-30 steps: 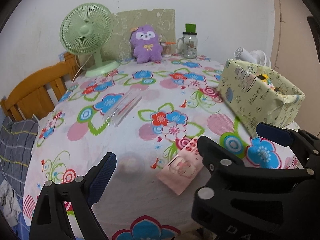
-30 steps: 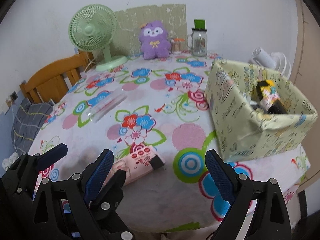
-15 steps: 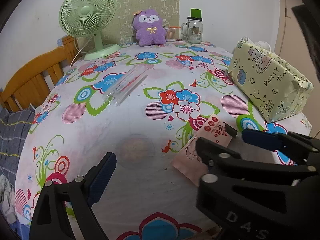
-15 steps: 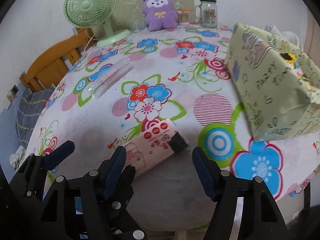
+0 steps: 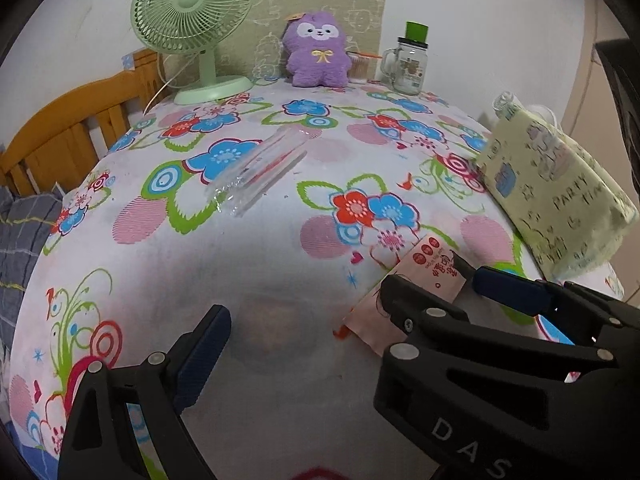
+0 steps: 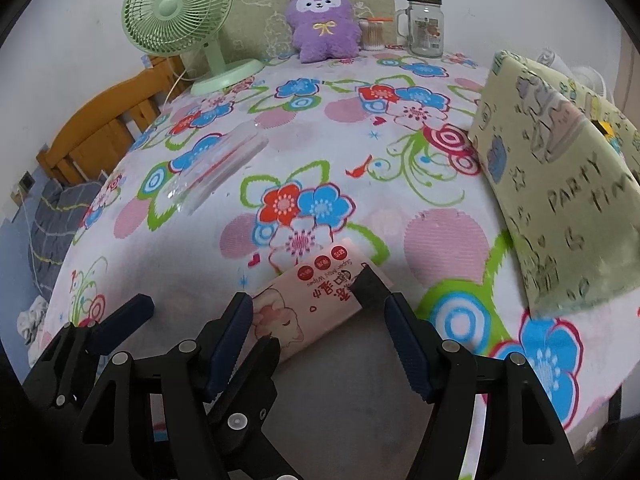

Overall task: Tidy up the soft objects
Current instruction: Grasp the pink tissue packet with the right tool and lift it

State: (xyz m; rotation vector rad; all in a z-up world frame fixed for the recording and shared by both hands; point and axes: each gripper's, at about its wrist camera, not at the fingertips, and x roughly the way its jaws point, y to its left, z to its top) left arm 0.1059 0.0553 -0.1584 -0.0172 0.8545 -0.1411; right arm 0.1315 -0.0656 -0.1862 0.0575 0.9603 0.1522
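Wipes pack [image 6: 316,296], pink and soft with red dots and a black end flap, lay flat between your right gripper [image 6: 320,340] fingers; its jaws stood spread, pads clear of it. Your left gripper [image 5: 304,320] was spread wide over bare tablecloth [image 5: 280,216], the pack just beside its right finger. The green box [image 6: 560,200] stood near, to the right.

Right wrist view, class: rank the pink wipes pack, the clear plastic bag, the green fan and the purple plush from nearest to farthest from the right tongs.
1. Pink wipes pack, directly ahead of the right tongs, between their fingers.
2. Clear plastic bag, mid-table, left.
3. Green fan, far left edge.
4. Purple plush, against the back wall, centre.
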